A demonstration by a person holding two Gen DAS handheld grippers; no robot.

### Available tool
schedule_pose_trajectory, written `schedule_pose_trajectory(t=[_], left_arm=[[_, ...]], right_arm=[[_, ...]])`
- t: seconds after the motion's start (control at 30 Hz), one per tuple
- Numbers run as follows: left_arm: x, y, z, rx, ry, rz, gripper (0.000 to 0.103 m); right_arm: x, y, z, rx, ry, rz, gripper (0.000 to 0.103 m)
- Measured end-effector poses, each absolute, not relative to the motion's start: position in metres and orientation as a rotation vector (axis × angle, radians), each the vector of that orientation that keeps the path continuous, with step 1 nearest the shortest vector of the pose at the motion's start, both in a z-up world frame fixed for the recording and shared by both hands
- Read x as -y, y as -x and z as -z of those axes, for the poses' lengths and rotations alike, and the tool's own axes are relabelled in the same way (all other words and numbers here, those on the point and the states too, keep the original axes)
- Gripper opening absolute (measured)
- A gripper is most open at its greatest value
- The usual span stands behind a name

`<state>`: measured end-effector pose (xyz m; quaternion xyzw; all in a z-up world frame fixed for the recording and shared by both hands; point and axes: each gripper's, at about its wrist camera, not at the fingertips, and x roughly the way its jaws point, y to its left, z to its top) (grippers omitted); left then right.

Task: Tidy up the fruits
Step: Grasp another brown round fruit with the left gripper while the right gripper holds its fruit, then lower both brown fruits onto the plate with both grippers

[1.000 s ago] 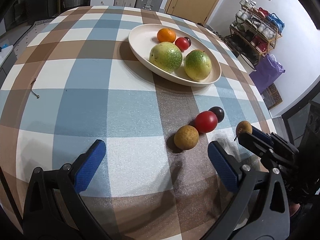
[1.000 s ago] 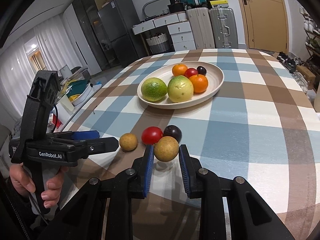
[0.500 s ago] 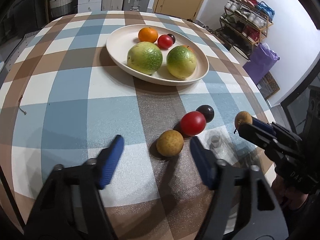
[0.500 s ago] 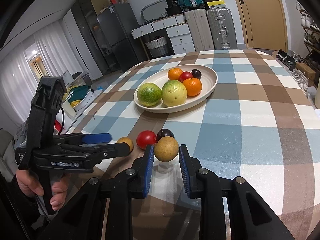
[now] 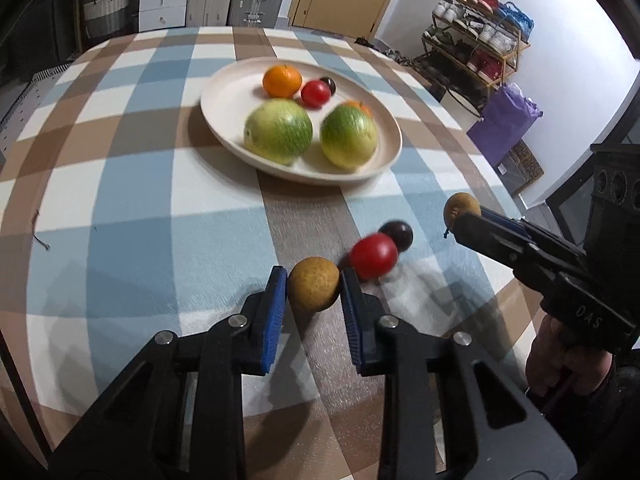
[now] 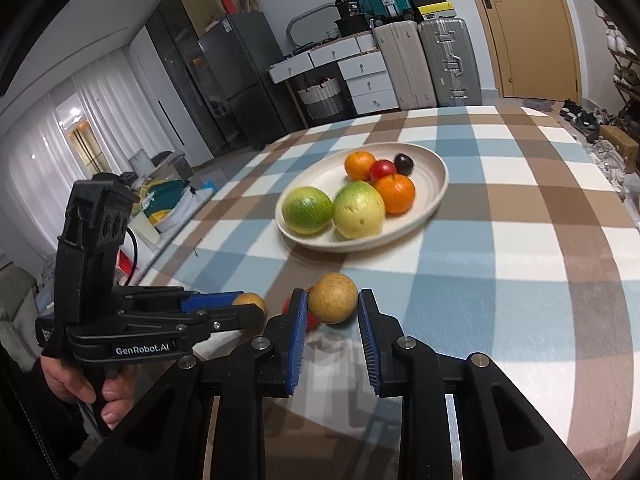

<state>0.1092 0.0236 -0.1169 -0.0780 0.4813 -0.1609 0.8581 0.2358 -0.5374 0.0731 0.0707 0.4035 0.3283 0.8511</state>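
My left gripper [image 5: 313, 288] is shut on a brown round fruit [image 5: 314, 289] low over the checked tablecloth. My right gripper [image 6: 333, 306] is shut on a second brown round fruit [image 6: 333, 298] and holds it above the table; it shows at the right of the left wrist view [image 5: 461, 207]. A red tomato [image 5: 373, 255] and a dark plum [image 5: 398, 234] lie on the cloth just right of my left gripper. The cream oval plate [image 6: 434, 190] farther back holds two green fruits, two oranges, a tomato and a plum.
The table edge drops off at the right, toward a shoe rack [image 5: 476, 52] and a purple bag [image 5: 504, 120]. Drawers and suitcases [image 6: 424, 64] stand behind the table. A small twig [image 5: 42, 236] lies on the cloth at the left.
My left gripper moved forward and closed from wide open onto the brown fruit on the cloth. My right gripper lifted its brown fruit higher and toward the plate.
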Motion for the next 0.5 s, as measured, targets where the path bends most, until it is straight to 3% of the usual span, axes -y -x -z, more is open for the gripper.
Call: schedule_pose_trajectory(t=[0.5], left_arm=[[-0.023, -0.141, 0.083, -0.937, 0.175, 0.393, 0.025]], right_arm=[[0.526, -0.279, -0.081, -0.837, -0.21, -0.772, 0.026]])
